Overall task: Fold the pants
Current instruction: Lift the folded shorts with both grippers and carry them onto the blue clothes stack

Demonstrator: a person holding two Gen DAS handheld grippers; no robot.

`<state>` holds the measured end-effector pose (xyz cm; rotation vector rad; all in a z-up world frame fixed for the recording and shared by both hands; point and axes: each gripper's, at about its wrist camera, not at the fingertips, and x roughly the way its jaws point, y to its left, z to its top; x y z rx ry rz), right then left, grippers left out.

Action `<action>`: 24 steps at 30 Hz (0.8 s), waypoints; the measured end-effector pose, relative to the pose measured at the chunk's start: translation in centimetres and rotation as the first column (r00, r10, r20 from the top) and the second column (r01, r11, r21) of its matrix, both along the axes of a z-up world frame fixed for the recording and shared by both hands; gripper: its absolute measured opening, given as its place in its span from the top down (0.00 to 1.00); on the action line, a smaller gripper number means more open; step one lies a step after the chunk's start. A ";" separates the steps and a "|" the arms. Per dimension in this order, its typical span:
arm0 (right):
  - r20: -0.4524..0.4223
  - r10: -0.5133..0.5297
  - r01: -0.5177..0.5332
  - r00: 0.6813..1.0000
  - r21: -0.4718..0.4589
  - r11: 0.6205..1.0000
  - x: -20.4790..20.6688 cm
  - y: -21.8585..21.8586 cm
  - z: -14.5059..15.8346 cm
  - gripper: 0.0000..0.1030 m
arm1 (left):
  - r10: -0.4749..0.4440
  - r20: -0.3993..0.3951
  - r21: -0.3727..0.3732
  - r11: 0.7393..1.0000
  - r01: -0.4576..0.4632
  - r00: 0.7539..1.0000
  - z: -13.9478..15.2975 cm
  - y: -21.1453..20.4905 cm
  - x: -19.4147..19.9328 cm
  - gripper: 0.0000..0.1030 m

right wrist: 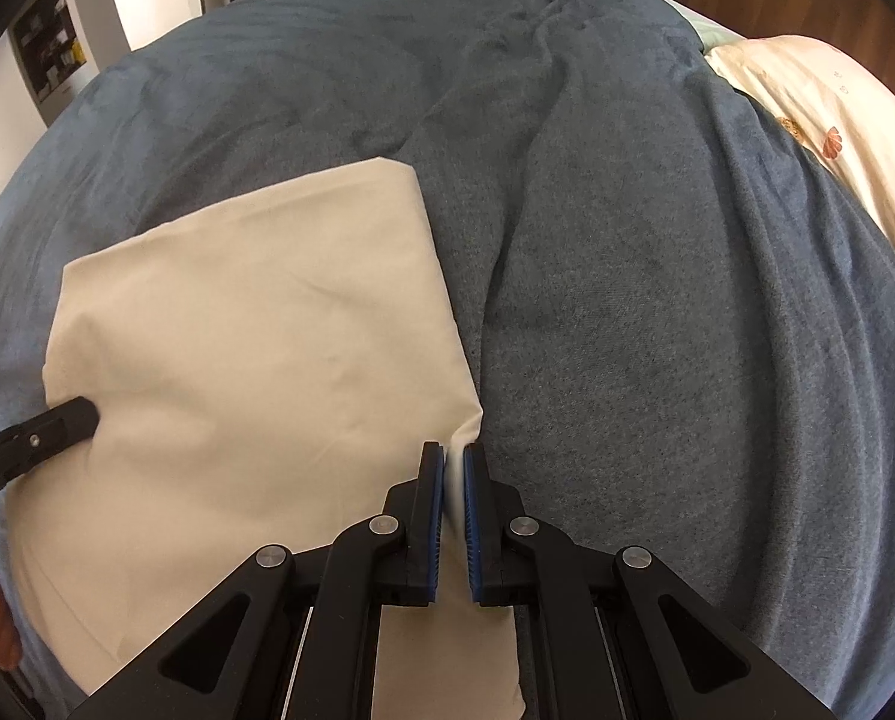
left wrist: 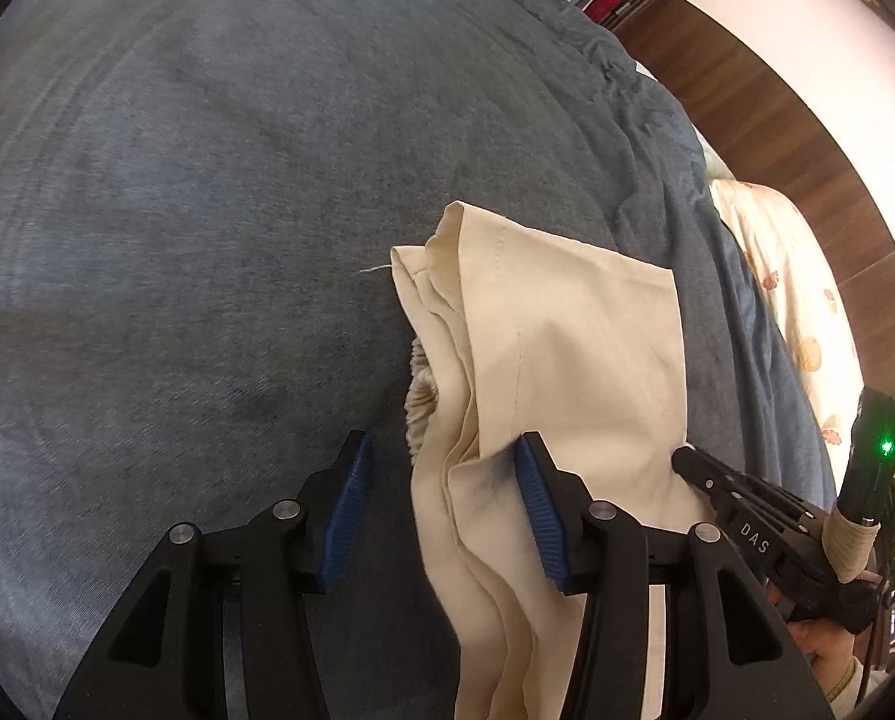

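Observation:
Cream pants (left wrist: 573, 348) lie folded on a blue-grey bedspread (left wrist: 207, 210); their gathered waistband (left wrist: 420, 402) and layered edges show at the fold's left side. My left gripper (left wrist: 441, 468) is open, its jaws straddling the pants' left edge, with cloth between them. The right gripper (left wrist: 693, 462) appears at the pants' right edge. In the right wrist view the pants (right wrist: 255, 324) lie flat, and my right gripper (right wrist: 453, 456) is shut on their near right edge. A left finger (right wrist: 81, 414) touches the pants' left side.
The bedspread (right wrist: 657, 300) is rumpled toward the far right. A cream floral pillow (right wrist: 837, 120) lies at the bed's right, also in the left wrist view (left wrist: 795, 312). A wooden headboard (left wrist: 777, 120) runs behind it. Shelving (right wrist: 51, 42) stands far left.

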<state>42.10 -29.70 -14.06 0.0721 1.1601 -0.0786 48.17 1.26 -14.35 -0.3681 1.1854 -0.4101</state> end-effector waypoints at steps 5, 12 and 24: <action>-0.013 -0.001 0.001 1.000 -0.002 1.000 0.3 0.1 -0.1 0.93 | -0.024 -0.020 -0.048 0.999 0.023 1.000 -1.0 -0.5 1.4 0.51; -0.018 -0.012 0.013 1.000 0.002 1.000 0.3 0.1 0.0 0.93 | -0.054 -0.043 -0.092 0.994 0.050 0.998 -0.8 -0.4 2.2 0.65; 0.085 -0.014 0.010 0.996 0.046 0.999 -0.5 0.3 5.0 0.93 | -0.032 0.050 -0.065 0.997 0.036 0.998 5.5 0.0 0.6 0.76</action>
